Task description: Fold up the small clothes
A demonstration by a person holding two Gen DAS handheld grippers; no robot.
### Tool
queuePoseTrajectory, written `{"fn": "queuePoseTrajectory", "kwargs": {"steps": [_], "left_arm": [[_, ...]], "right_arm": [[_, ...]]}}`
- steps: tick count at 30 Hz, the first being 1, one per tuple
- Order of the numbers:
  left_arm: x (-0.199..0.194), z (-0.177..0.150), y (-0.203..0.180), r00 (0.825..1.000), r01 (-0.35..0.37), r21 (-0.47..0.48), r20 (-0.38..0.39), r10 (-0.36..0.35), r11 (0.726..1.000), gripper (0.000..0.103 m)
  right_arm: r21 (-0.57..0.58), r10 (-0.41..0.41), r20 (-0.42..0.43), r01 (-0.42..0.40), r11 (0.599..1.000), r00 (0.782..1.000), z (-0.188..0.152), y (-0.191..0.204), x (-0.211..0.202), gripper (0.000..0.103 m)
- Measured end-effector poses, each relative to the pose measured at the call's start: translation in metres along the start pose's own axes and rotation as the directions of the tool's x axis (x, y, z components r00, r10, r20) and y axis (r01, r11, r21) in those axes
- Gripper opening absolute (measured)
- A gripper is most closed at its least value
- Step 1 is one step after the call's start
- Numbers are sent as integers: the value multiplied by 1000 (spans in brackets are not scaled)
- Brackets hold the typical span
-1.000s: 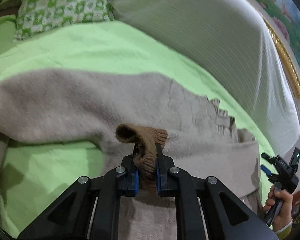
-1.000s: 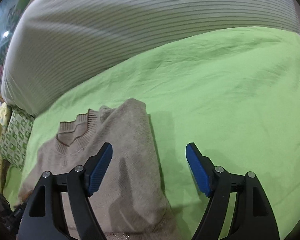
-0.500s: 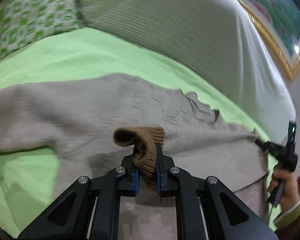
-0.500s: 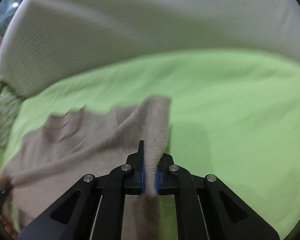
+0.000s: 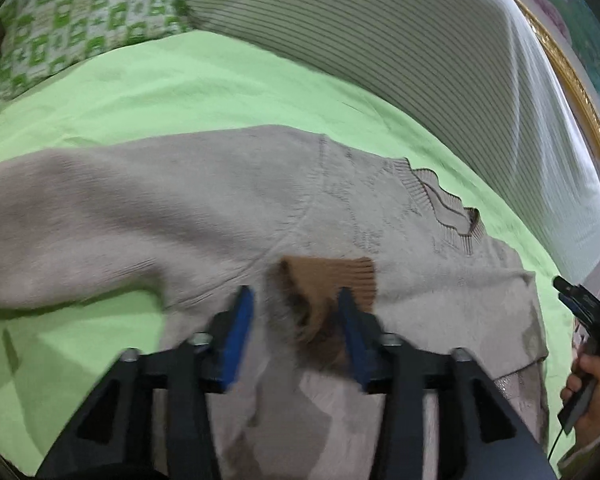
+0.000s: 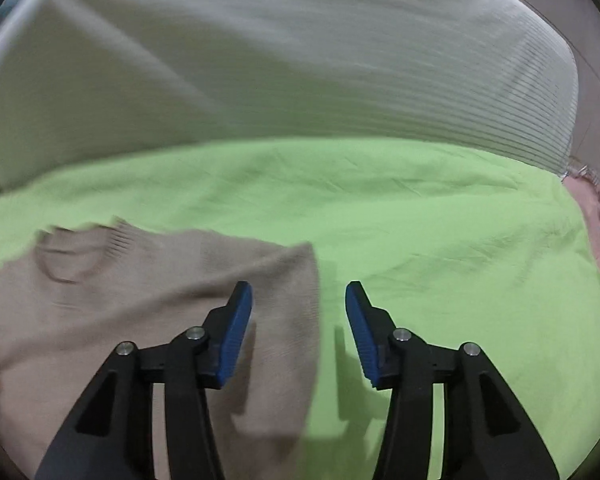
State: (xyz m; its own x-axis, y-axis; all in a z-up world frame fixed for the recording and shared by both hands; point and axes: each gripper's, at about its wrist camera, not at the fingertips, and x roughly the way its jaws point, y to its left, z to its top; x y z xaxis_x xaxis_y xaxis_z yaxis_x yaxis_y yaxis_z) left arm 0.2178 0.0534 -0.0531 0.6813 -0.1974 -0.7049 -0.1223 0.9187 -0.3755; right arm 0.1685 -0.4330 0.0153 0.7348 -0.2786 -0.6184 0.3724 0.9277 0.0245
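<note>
A beige knit sweater (image 5: 228,208) lies on the green bedsheet (image 5: 172,92). Its ribbed neckline (image 5: 440,204) points to the right. A brown ribbed cuff (image 5: 332,280) lies on the sweater's body, folded in from the sleeve. My left gripper (image 5: 296,328) is open, with the cuff loose between its blue pads. In the right wrist view my right gripper (image 6: 300,320) is open just above the sweater's (image 6: 140,300) folded right edge, with sheet (image 6: 440,240) under its right finger. The right gripper also shows in the left wrist view (image 5: 588,320), held in a hand.
A large striped white bolster (image 5: 400,52) runs along the far side of the bed and also shows in the right wrist view (image 6: 280,60). A green-and-white patterned pillow (image 5: 80,20) sits at the far left. A gold picture frame (image 5: 572,80) hangs on the wall.
Both grippers have opened. The left let go of the brown cuff, which now lies on the sweater. The right let go of the sweater's edge, which lies flat.
</note>
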Motion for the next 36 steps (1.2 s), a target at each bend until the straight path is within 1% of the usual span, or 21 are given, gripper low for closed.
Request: {"fn": "queuePoseTrajectory", "kwargs": {"steps": [2, 5, 6, 9, 12, 14, 16, 20, 22, 23, 24, 25, 26, 27, 29, 31, 32, 33, 34, 35, 36], "left_arm": [[-13, -4, 10, 1000, -1, -33, -7, 0, 999, 64], [-32, -10, 33, 1000, -1, -102, -19, -1, 995, 70], [-38, -12, 42, 1000, -14, -132, -29, 10, 991, 75], [-60, -18, 70, 1000, -12, -213, -16, 9, 977, 75], [-77, -20, 93, 999, -52, -268, -3, 53, 962, 76], [-89, -20, 111, 994, -95, -330, 13, 105, 939, 81], [-98, -17, 134, 988, -129, -408, 28, 154, 904, 81], [-97, 0, 168, 979, -160, -521, 24, 202, 839, 82], [-95, 13, 180, 966, -190, -566, 37, 255, 803, 81], [-93, 18, 184, 961, -203, -572, 40, 274, 795, 80], [-91, 26, 187, 952, -230, -568, 36, 303, 791, 66], [-89, 32, 186, 949, -239, -553, 41, 312, 798, 34], [-88, 41, 184, 947, -245, -526, 49, 316, 815, 19], [-89, 49, 177, 946, -247, -490, 66, 319, 836, 9], [-98, 61, 150, 940, -233, -409, 139, 312, 883, 7], [-107, 73, 101, 938, -193, -263, 233, 256, 945, 7], [-110, 76, 66, 939, -167, -157, 276, 206, 973, 7], [-108, 76, 27, 941, -145, -34, 305, 148, 989, 7], [-102, 73, -5, 945, -127, 71, 311, 99, 989, 7], [-90, 66, -48, 954, -109, 209, 297, 43, 972, 8], [-78, 54, -83, 959, -96, 316, 282, 3, 944, 16]], "right_arm": [[15, 56, 13, -56, 998, 998, -4, 11, -18, 55], [38, 160, 7, -160, 986, 987, -23, 32, -45, 61], [52, 205, -2, -205, 977, 979, -32, 37, -53, 62], [72, 280, -49, -276, 959, 959, -59, 59, -63, 62], [67, 331, -74, -327, 943, 941, -82, 76, -72, 62], [74, 354, -86, -348, 934, 931, -97, 86, -78, 62], [84, 366, -101, -358, 930, 925, -110, 94, -82, 62], [98, 389, -122, -379, 920, 913, -125, 99, -84, 62], [97, 393, -131, -383, 919, 910, -131, 101, -86, 62], [97, 391, -134, -381, 919, 910, -133, 100, -86, 62], [101, 387, -136, -375, 921, 912, -134, 98, -85, 62], [110, 380, -135, -367, 924, 915, -135, 95, -84, 62], [121, 375, -133, -361, 925, 917, -135, 90, -84, 62], [131, 372, -130, -356, 925, 919, -136, 85, -85, 62], [154, 360, -112, -342, 927, 926, -135, 72, -88, 62], [174, 331, -67, -316, 933, 941, -133, 55, -97, 62], [183, 321, -49, -307, 934, 946, -132, 50, -101, 62], [203, 307, -23, -296, 933, 952, -130, 39, -106, 62], [220, 298, -6, -290, 931, 954, -128, 32, -109, 62], [240, 289, 10, -283, 929, 957, -126, 24, -112, 62], [258, 278, 23, -275, 926, 960, -124, 15, -115, 62]]}}
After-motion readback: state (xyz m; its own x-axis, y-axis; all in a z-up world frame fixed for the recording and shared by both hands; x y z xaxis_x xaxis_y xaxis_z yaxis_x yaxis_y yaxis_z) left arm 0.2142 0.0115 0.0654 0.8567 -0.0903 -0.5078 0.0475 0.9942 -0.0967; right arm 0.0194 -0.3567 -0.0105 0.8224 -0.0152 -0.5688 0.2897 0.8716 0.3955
